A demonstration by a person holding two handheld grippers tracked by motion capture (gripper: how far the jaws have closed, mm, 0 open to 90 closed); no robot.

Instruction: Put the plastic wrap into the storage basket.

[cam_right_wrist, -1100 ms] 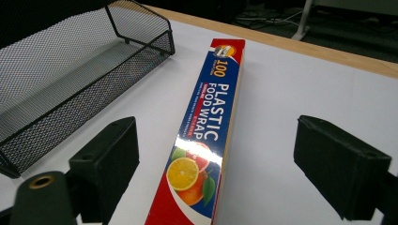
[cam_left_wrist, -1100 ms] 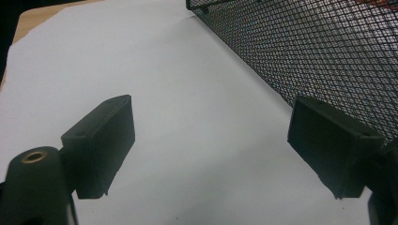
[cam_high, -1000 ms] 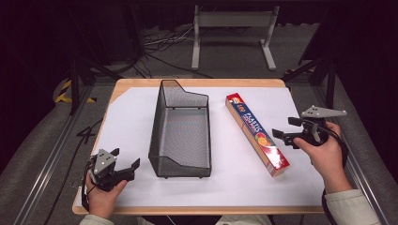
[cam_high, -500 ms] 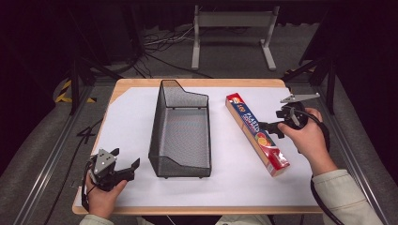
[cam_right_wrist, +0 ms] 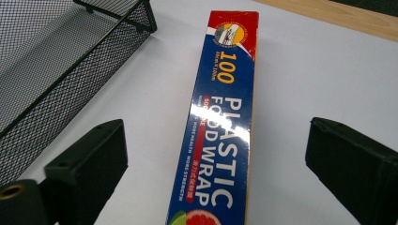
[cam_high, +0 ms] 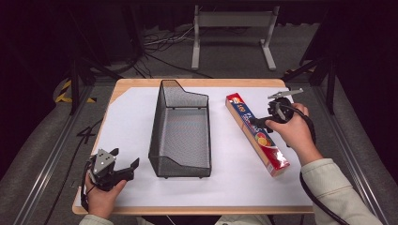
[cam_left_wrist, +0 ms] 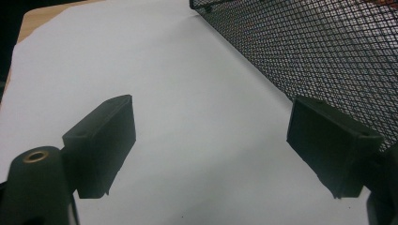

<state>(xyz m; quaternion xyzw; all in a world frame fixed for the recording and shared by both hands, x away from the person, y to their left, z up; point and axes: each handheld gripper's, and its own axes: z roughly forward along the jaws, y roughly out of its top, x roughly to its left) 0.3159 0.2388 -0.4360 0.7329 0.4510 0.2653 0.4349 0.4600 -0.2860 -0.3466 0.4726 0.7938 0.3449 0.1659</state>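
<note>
A long blue and red plastic food wrap box (cam_high: pixel 256 133) lies flat on the white paper, right of a black wire mesh basket (cam_high: pixel 155 136). My right gripper (cam_high: pixel 256 121) hovers over the box's far half with its jaws wide apart. They have just been opening, then eased in slightly. In the right gripper view the box (cam_right_wrist: pixel 220 140) runs between the jaws, and the pads do not touch it. My left gripper (cam_high: pixel 126 157) rests open near the front left corner. Its jaws (cam_left_wrist: pixel 211 145) hold nothing, and the basket's mesh wall (cam_left_wrist: pixel 319 51) stands close at their right.
White paper (cam_high: pixel 131 117) covers most of the wooden table (cam_high: pixel 187 82). The basket (cam_right_wrist: pixel 56 61) holds nothing that I can see. Beyond the table's far edge stand a metal frame (cam_high: pixel 232 28) and cables on a dark floor.
My right hand has moved left and away from me, from beside the box's near end to above its far half. The left hand, box and basket have stayed put.
</note>
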